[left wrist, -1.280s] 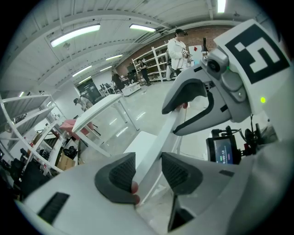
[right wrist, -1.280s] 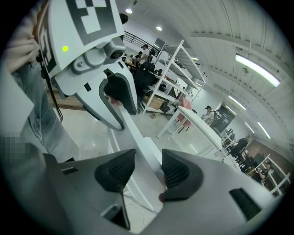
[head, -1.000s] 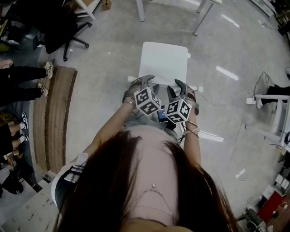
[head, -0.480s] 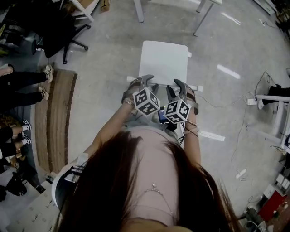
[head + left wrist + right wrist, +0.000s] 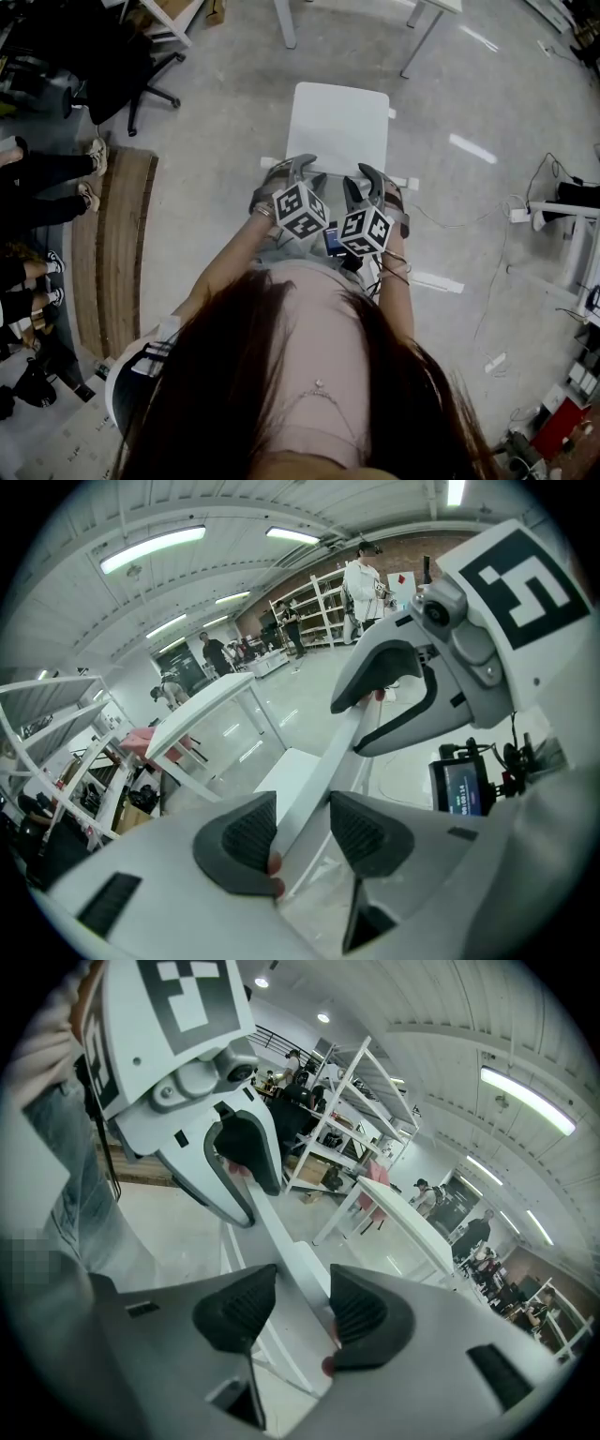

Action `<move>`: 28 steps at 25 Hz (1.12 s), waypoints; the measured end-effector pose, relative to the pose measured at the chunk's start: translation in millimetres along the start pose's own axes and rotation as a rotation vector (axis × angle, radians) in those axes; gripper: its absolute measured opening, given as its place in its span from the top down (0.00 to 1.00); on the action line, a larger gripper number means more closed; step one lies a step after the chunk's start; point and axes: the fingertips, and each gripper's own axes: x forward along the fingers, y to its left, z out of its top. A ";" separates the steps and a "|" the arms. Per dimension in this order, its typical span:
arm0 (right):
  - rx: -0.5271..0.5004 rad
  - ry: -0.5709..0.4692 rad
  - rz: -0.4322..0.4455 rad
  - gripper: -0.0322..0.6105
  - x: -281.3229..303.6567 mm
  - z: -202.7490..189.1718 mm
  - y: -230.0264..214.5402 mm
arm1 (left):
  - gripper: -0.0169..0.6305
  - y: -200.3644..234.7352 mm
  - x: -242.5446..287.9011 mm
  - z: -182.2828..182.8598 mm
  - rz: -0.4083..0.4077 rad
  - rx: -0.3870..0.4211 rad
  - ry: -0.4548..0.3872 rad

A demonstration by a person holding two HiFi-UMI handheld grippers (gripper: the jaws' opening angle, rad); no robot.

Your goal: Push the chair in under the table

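Left tongs (image 5: 302,832) and right tongs (image 5: 302,1312) both pinched the back of the chair (image 5: 339,127); grip done. The bench (image 5: 285,23) stood beyond them; the pushing seemingly remained

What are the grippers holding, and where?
The left gripper and right gripper each clamp the white chair by its backrest's top rail, side by side.

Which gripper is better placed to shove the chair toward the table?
Neither left nor right: the left gripper and right gripper both clamp the backrest, either side of its middle, facing the table.
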 end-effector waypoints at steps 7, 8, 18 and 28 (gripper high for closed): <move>-0.002 0.004 0.005 0.66 15.5 1.3 -23.1 | 0.69 18.1 14.7 14.0 0.001 0.002 -0.004; -0.003 0.005 0.006 0.66 17.2 1.2 -25.3 | 0.69 19.6 16.5 15.2 -0.002 0.001 -0.003; -0.005 0.002 0.002 0.66 33.0 7.6 -39.2 | 0.69 37.6 27.1 19.7 -0.005 0.011 -0.009; 0.001 0.000 -0.015 0.66 53.6 14.2 -57.4 | 0.69 62.0 43.7 26.1 -0.006 0.024 -0.014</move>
